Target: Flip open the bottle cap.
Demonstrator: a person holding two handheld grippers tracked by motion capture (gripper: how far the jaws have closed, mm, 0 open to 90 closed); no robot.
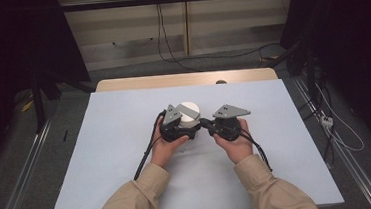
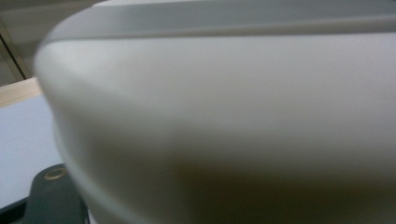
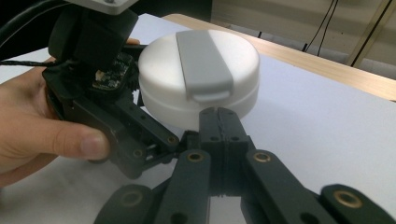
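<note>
A round white container (image 3: 200,77) with a grey lid tab (image 3: 203,63) sits mid-table on the pale mat (image 1: 102,156), gripped by the left gripper (image 1: 191,129); the right gripper (image 3: 219,116), jaws pressed together empty, rests just beside it; smooth, likely slippery plastic, best held across its sides.

Right gripper (image 3: 219,122): jaws pressed together, tips at the white round container (image 3: 201,74), apparently touching its side. Left gripper (image 3: 116,112) adjoins the container.
</note>
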